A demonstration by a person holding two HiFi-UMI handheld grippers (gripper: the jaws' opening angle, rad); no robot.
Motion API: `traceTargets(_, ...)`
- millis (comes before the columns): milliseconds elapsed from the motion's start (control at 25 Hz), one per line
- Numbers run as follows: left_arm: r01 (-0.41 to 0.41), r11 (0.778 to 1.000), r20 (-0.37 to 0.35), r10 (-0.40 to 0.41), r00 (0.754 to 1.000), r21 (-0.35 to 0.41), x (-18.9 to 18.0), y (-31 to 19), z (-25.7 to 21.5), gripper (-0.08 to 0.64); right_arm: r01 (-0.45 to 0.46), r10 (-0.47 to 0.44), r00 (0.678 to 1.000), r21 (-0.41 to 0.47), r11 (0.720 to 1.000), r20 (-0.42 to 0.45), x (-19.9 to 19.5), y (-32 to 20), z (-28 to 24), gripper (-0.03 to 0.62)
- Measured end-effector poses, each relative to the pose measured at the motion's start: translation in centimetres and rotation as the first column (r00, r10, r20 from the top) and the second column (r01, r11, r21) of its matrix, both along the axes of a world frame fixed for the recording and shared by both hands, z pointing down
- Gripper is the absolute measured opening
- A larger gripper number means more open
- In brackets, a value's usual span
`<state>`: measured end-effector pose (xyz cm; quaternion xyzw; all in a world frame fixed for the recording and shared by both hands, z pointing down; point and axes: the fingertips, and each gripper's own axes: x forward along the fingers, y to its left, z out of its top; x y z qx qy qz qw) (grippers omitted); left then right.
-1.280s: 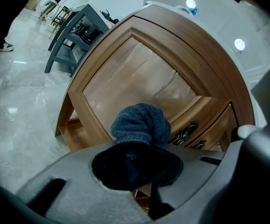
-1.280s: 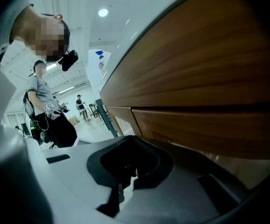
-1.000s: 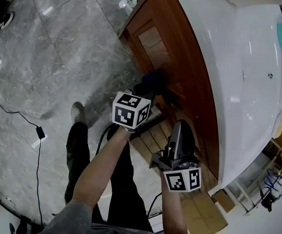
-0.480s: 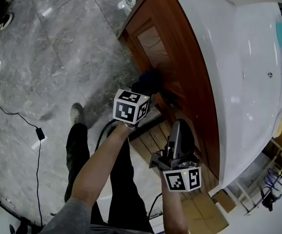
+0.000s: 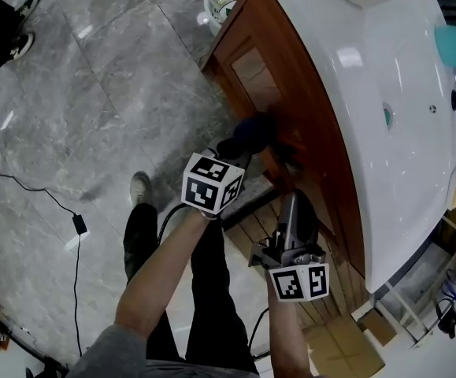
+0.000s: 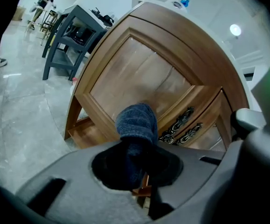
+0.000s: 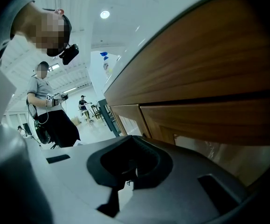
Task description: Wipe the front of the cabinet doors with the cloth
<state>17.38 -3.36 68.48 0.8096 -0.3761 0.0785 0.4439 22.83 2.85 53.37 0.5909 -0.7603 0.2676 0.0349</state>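
We held the cloth (image 5: pixel 250 131) in our left gripper (image 5: pixel 242 142), its jaws closed on the dark blue bundle so that the free end stuck out ahead of them. In the left gripper view the cloth (image 6: pixel 136 124) rose out of the left gripper (image 6: pixel 135 166) and lay over the lower rail of a cabinet door (image 6: pixel 134 74), just beside the two ornate dark metal handles (image 6: pixel 182 125). It seemed to touch the wood, though we could not be sure of the contact. From the head view the cloth sat against the brown cabinet door (image 5: pixel 253 74) about halfway down the cabinet front, under the cabinet's white top (image 5: pixel 385 93).

Our right gripper (image 5: pixel 294 205) hung lower and nearer to us, its tips pointing at the cabinet front and close to it. In the right gripper view the right gripper (image 7: pixel 129 166) had its jaws drawn together with nothing between them, and the wooden front (image 7: pixel 209 78) filled the upper right. A person (image 7: pixel 48 111) stood in the background at that view's left.

Below us lay the grey marble floor (image 5: pixel 94 93), with a black cable (image 5: pixel 50 199) running across it and our shoe (image 5: pixel 140 187) beside our left arm.
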Motion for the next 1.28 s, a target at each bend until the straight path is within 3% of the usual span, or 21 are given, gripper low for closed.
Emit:
traceTargets(600, -0.003, 0.973, 0.006, 0.002, 1.0, 0.229, -5.1, 2.5, -12.2, 0.048, -0.008, 0.007, 1.0, 0.059, 0.998, 0.008, -2.0, 0.8, -3.1, 0.011)
traceTargets(920, 0.013, 0.961, -0.037, -0.003, 0.999, 0.275, -5.8, 3.5, -16.8, 0.048, -0.002, 0.001, 1.0, 0.081, 0.997, 0.013, -2.7, 1.0, -4.7, 0.011)
traceTargets(1280, 0.076, 0.956, -0.106, -0.048, 0.993, 0.282, -5.1, 1.3, -18.8, 0.048, 0.033, -0.035, 0.999, 0.104, 0.994, 0.016, -3.3, -0.8, -5.7, 0.011)
